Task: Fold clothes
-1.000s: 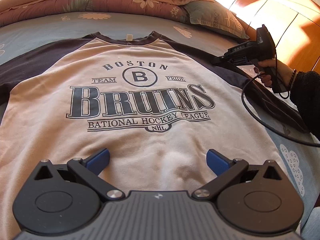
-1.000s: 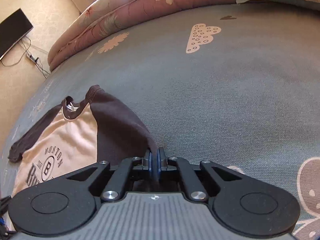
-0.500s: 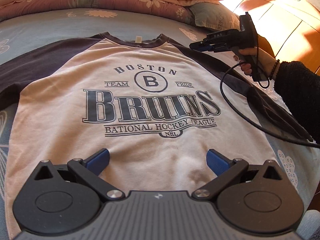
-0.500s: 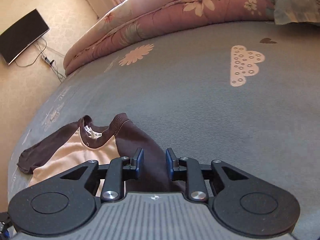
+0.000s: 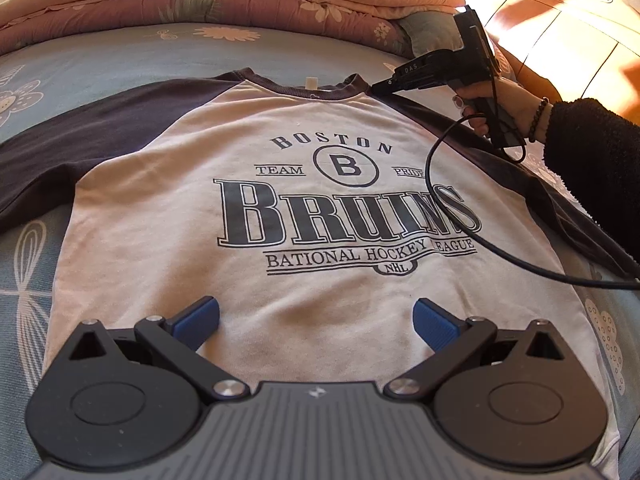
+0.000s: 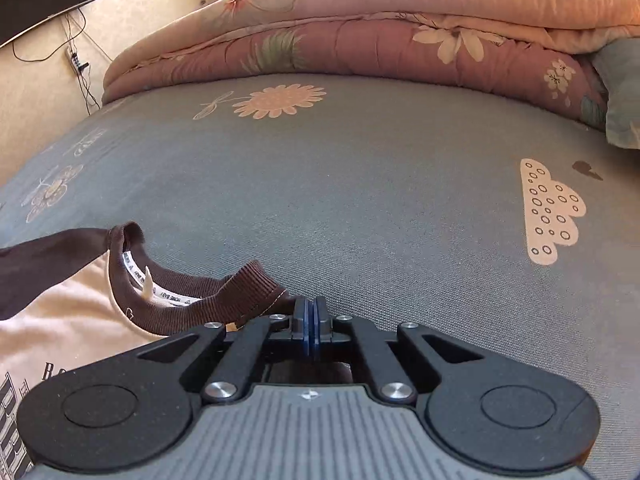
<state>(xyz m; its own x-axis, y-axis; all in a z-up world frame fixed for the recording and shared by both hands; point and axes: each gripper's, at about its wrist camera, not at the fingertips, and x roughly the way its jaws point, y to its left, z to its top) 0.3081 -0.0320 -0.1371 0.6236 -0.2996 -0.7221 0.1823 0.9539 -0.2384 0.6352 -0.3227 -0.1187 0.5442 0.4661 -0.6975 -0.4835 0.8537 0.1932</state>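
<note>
No fold is yet made: the shirt lies flat, print up, on the bed, the right hand-held gripper pinched on fabric beside the collar at 1 o'clock, while the left hand-held gripper hovers spread wide near the hem.

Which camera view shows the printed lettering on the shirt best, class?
The left wrist view: the shirt lies flat and its lettering reads in full, apart from a cable crossing it. The right wrist view shows only the collar and a sliver of letters at the frame's left edge.
</note>
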